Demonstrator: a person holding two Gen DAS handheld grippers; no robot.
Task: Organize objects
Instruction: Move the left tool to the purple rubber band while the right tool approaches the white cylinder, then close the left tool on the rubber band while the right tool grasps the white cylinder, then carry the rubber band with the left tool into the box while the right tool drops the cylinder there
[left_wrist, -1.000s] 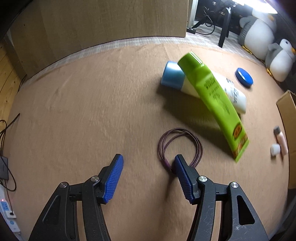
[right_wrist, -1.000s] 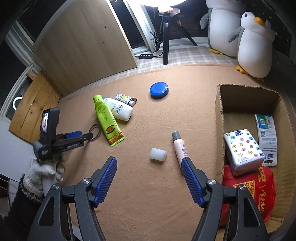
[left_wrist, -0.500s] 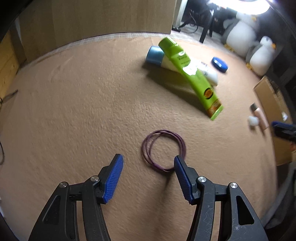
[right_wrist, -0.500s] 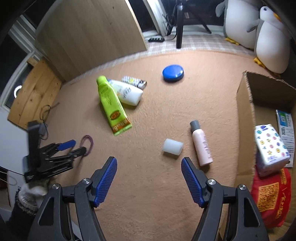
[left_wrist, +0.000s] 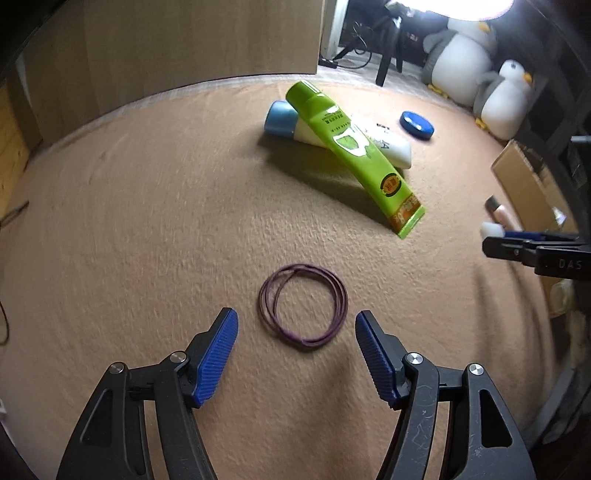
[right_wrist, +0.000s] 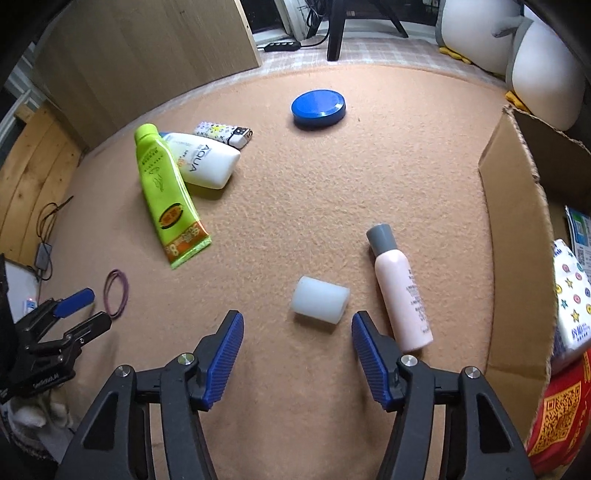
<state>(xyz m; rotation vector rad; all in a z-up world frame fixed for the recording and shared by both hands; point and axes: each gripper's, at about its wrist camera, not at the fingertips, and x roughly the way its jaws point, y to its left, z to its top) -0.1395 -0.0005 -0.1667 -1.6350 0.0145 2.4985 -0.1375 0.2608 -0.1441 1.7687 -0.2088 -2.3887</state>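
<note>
- Seven loose things, by my count, are left on the tan carpet (right_wrist: 303, 206); none of them is in your grasp, so I judge most of the tidying is yet to do.
- Your left gripper (left_wrist: 295, 325) hangs over the purple elastic loop (left_wrist: 303, 305). Its jaws have just been opening and stand wide, with the loop lying flat just ahead of the tips and touching neither pad.
- Your right gripper (right_wrist: 297, 328) hangs over the white cap (right_wrist: 320, 305). Its jaws have just been closing but are apart; the cap lies on its side just ahead of the tips, and no pad presses on it.
- Just beside the cap lies the pink bottle (right_wrist: 402, 291) with its grey top, close to the box wall.
- Farther off, the green tube (right_wrist: 166, 195) leans across the white bottle (right_wrist: 205, 162), with a small patterned lighter (right_wrist: 223, 132) touching or just behind the bottle; I cannot tell which.
- Well apart from those sits the blue round lid (right_wrist: 318, 107).
- Already inside the cardboard box (right_wrist: 513, 206) you have a tissue pack (right_wrist: 570, 295) printed with stars, a red packet (right_wrist: 557, 417) and a flat blue-and-white pack at the far side.
- My judgement: the box is partly filled, and the loop and the cap look like your next two pickups.
</note>
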